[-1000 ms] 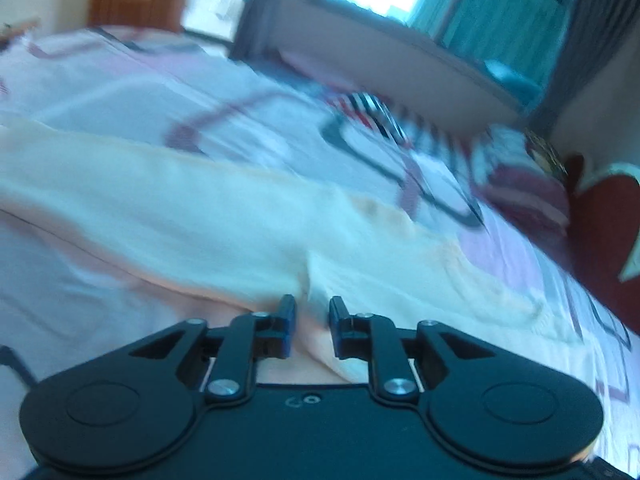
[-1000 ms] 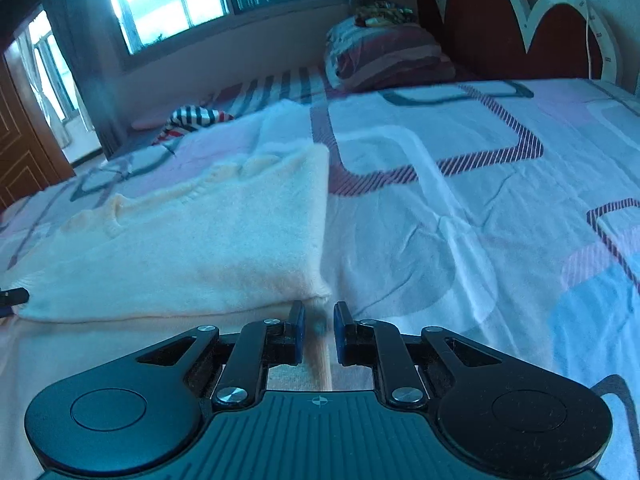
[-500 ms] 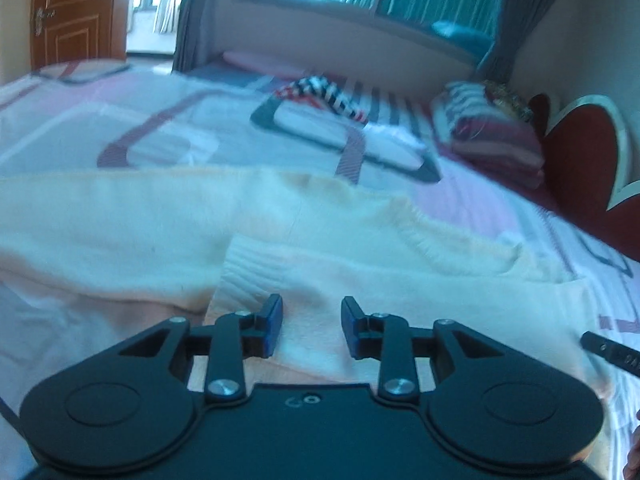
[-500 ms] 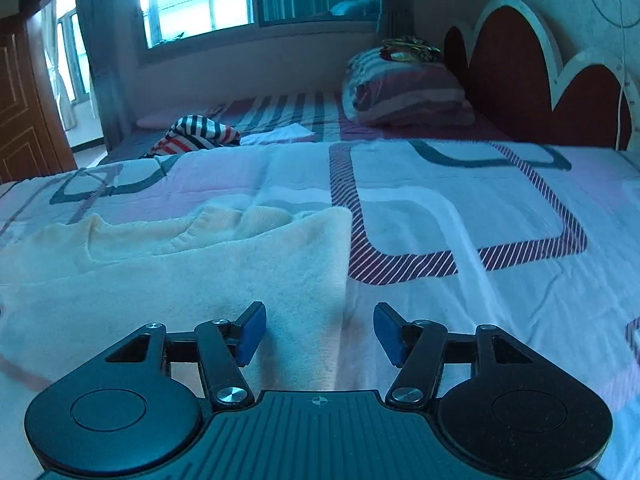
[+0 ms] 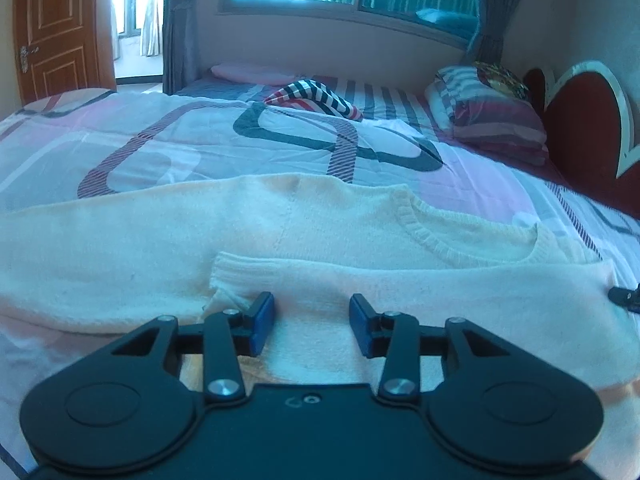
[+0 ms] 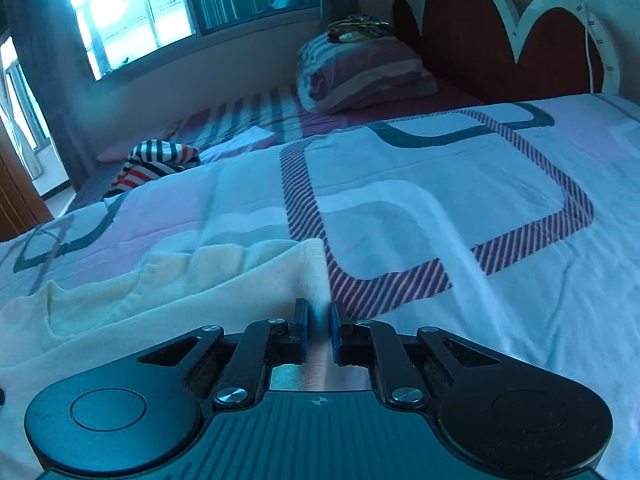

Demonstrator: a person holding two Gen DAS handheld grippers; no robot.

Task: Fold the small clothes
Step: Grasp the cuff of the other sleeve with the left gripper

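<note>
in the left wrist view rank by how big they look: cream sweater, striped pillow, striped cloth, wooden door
1. cream sweater, by far the largest, but also nearest the camera
2. wooden door
3. striped pillow
4. striped cloth

The door is cut off by the frame edge and the pillow looks close to it in size, so that pair is unsure.

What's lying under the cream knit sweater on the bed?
The cream knit sweater lies on the patterned pink and white bedspread. A folded-over sleeve covers part of its body; anything else beneath is hidden.
</note>
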